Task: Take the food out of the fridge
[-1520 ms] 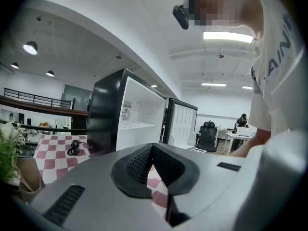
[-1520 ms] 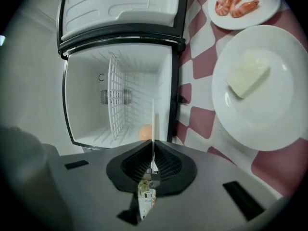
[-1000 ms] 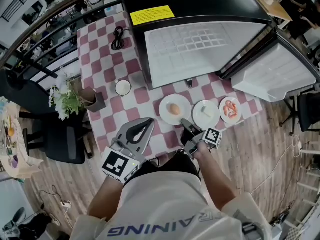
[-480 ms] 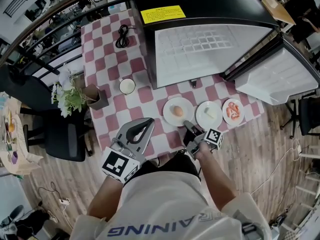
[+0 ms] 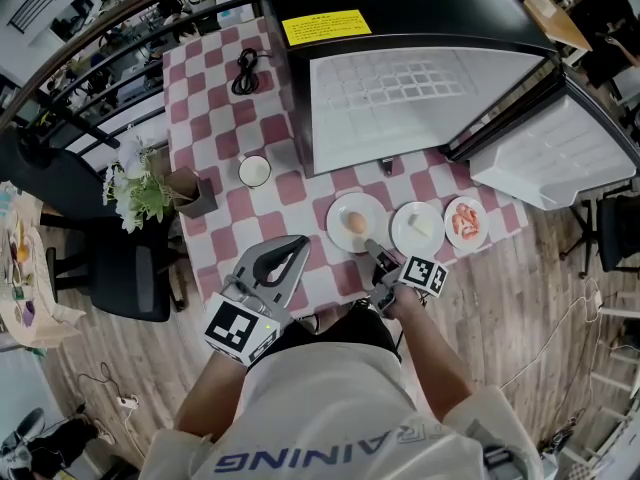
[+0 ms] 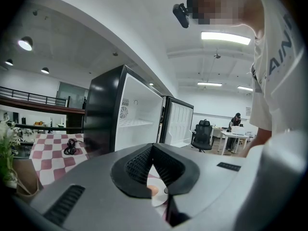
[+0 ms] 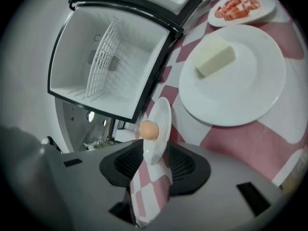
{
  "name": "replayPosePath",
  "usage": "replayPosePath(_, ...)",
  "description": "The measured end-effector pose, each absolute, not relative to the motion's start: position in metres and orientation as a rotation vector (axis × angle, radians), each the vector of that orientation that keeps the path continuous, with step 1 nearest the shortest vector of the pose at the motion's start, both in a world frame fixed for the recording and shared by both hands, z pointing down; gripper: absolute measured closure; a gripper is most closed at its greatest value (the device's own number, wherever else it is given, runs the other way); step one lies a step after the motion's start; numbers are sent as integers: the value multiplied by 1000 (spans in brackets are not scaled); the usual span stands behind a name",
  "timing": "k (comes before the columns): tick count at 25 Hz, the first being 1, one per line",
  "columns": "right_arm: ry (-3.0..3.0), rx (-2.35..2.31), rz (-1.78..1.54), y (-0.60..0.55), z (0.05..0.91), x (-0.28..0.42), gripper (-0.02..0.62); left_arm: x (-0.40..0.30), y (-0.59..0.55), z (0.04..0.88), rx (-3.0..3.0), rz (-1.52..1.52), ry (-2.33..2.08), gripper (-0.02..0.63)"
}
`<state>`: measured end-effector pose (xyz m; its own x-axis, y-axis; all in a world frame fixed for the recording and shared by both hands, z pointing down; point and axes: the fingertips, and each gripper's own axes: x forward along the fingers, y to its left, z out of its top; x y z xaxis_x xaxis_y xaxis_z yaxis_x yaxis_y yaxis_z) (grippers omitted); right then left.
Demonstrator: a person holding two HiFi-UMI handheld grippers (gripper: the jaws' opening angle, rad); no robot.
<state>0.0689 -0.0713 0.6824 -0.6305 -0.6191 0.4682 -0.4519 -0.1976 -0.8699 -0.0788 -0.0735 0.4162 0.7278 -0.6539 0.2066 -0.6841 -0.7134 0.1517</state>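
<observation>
Three white plates stand on the checked table in front of the open, bare fridge [image 5: 400,98]. One holds an egg [image 5: 354,221], one a pale block [image 5: 417,225], one pink meat [image 5: 465,220]. My right gripper [image 5: 372,248] is at the near rim of the egg plate [image 7: 162,117]. Its jaws are opening, with that rim between them and a gap on either side. The egg [image 7: 148,129] lies just beyond the jaws. My left gripper [image 5: 298,243] hovers to the left of the plates, shut on nothing, and its tips [image 6: 152,147] meet.
The fridge door [image 5: 545,153] swings out to the right, over the table's right end. A white cup [image 5: 254,171], a brown holder [image 5: 190,194] and a plant [image 5: 135,193] stand at the left. A black cable [image 5: 245,71] lies at the back. The table's near edge is under my grippers.
My right gripper has rolled a little at the egg plate's near rim. The plates and the left gripper have kept their places.
</observation>
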Motion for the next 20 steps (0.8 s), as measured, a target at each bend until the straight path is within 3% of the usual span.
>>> replayPosePath(10,2527,-1548,-1803,-56,694,58,336,-76,-70,415,2722,199,-1057,600)
replayPosePath(20,2658,-1656,-1686,-58,680,64,333,-75,-69,411,2733,186,-1045,599)
